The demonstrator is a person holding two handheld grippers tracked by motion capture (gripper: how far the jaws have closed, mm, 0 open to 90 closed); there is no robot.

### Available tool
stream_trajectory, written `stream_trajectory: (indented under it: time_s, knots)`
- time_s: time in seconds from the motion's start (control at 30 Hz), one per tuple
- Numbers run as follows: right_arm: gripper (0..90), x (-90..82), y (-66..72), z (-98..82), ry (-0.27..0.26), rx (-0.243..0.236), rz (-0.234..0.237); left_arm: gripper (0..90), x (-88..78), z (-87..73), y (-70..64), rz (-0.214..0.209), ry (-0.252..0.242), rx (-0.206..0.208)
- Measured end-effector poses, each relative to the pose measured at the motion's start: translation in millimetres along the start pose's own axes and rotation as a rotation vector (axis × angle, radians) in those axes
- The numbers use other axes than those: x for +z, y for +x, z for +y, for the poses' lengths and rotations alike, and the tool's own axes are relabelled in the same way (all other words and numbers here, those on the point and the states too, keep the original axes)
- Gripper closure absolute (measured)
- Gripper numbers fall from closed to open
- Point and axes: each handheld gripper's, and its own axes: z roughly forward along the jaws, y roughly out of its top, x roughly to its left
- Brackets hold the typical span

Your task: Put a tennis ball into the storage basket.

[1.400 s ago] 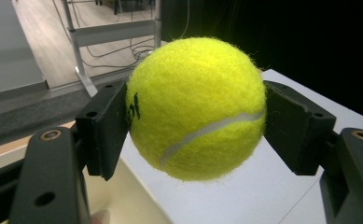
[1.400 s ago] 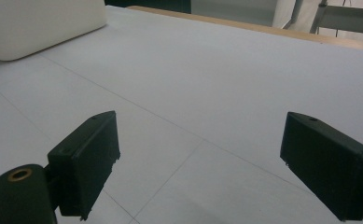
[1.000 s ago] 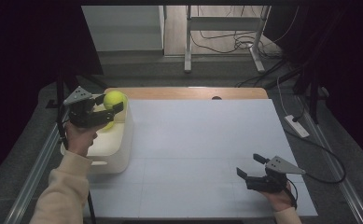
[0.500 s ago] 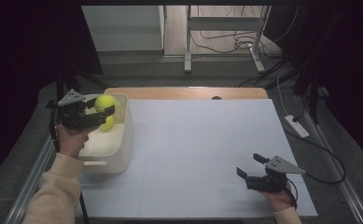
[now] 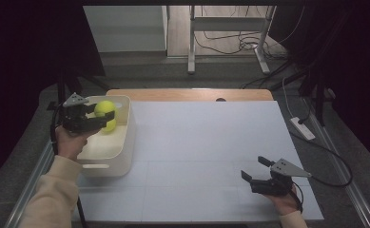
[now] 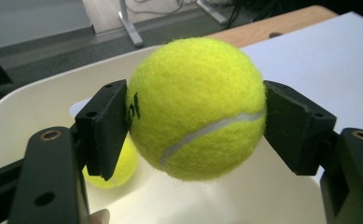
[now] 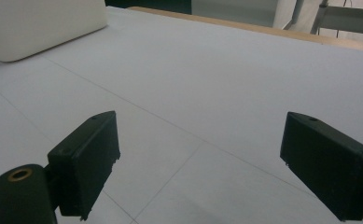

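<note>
Left claw [image 5: 97, 121] pinched tennis ball [image 5: 104, 108], ball hung directly above white bin [image 5: 125, 137] interior, second ball [image 5: 110, 125] just below on bin floor. Drop path was straight down. Right claw [image 5: 256, 171] spread, held nothing, low over worktop [image 5: 197, 142], well apart.

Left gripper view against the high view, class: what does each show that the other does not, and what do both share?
The left gripper view alone shows the black print and white seam on the held tennis ball. The high view alone shows the right gripper, jaws apart and empty, over the white table. Both show the left gripper shut on that ball above the cream bin, with a second ball in the bin.
</note>
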Motion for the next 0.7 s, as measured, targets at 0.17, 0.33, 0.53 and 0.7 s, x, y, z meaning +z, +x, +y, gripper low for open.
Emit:
stream_trajectory:
  time_s: [0.17,0.33,0.53,0.7]
  knots:
    - [11.7,0.5,0.3,0.2,-0.001,0.001,0.001,27.4,4.5,-1.6,5.0,0.018,0.045,-0.002]
    - [11.8,0.9,0.6,0.4,0.001,0.000,0.001,27.3,8.1,-2.8,8.0,0.037,0.089,0.007]
    - [11.8,1.4,0.7,0.0,0.003,-0.002,0.001,27.3,11.6,-3.3,13.8,0.062,0.146,0.010]
    - [11.8,0.8,-0.1,-0.2,0.003,0.000,0.000,27.2,14.0,-5.9,20.5,0.069,0.181,-0.004]
